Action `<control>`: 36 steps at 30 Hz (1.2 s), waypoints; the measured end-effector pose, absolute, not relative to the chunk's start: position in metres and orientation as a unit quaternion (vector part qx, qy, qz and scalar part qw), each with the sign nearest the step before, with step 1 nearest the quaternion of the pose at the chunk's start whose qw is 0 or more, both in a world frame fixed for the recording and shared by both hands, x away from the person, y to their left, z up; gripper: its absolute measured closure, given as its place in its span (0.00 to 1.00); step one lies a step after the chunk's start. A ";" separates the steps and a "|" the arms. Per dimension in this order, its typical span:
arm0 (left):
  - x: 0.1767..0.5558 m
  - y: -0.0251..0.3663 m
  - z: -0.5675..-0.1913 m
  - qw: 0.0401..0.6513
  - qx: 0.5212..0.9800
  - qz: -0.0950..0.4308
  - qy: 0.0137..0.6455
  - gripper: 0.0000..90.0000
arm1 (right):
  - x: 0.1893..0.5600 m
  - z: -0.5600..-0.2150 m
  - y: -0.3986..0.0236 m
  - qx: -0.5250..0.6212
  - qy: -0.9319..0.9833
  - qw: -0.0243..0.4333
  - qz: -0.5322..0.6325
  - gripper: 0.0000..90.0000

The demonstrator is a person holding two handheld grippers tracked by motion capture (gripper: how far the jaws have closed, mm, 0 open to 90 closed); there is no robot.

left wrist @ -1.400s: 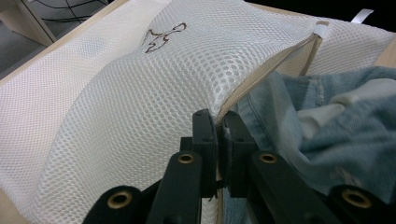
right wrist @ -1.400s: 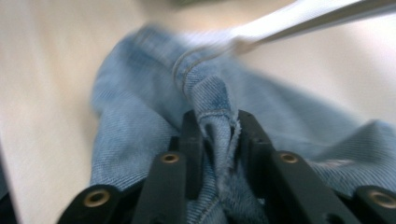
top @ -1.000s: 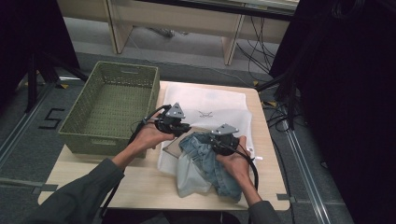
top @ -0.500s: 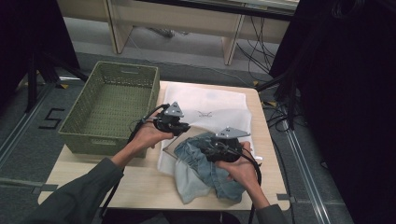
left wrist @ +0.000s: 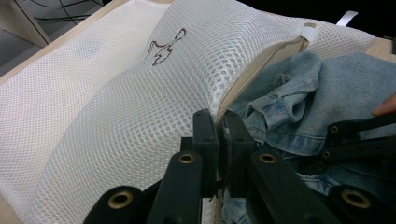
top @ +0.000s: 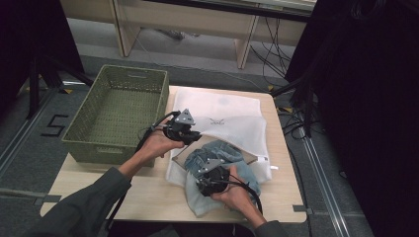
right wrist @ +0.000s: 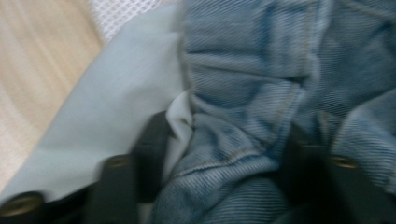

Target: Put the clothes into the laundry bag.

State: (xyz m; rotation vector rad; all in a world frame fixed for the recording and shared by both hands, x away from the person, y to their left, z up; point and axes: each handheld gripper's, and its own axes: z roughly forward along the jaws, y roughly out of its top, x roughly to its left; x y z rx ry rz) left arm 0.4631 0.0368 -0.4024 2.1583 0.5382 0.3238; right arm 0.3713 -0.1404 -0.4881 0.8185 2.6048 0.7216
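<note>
**Denim halfway into the mesh bag, R tongs regripping**

We start at the L gripper (left wrist: 218, 140): jaws clenched tight on the hem of the white mesh bag (left wrist: 154, 93), right at the bag's mouth, lifting the top layer so the opening gapes. It's parked there, no drift vs. a sec ago.

Over to the R gripper (top: 213, 178): in the right gripper view its jaws stand apart w/ a thick fold of the denim garment (right wrist: 243, 107) bunched between them. They've just been closing again after springing wide; whether the pads actually bite yet, we can't tell, the pic is blurred. A pale lining (right wrist: 112, 112) of the garment spreads beside the fold.

Now the key relation: the bag's mouth lies just beyond and to the R gripper's far side, toward the L gripper, w/ the opening running along the bag's near edge. The denim (top: 225, 163) sits partly under the raised mesh, the rest heaped on the table (top: 99, 187) at the near edge. So the push goes away from us, into the gap, and the R hand is the nearer one to do it.

Vs. the earlier frame: the R hand has dropped back toward the near, loose end of the garment. The green basket (top: 89, 128) waits empty at left.
</note>
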 end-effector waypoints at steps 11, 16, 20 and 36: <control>0.460 0.035 -0.398 0.445 0.860 0.126 0.214 0.95 | 0.411 -0.429 -0.179 0.359 0.828 0.284 0.324 0.84; 0.461 0.034 -0.401 0.440 0.863 0.124 0.215 0.95 | 0.436 -0.454 -0.183 0.402 0.815 0.267 0.320 0.79; 0.463 0.036 -0.403 0.440 0.862 0.122 0.219 0.95 | 0.437 -0.458 -0.176 0.416 0.815 0.234 0.330 0.66; 0.464 0.039 -0.401 0.439 0.863 0.123 0.219 0.94 | 0.370 -0.413 -0.251 0.417 0.809 0.209 0.357 0.42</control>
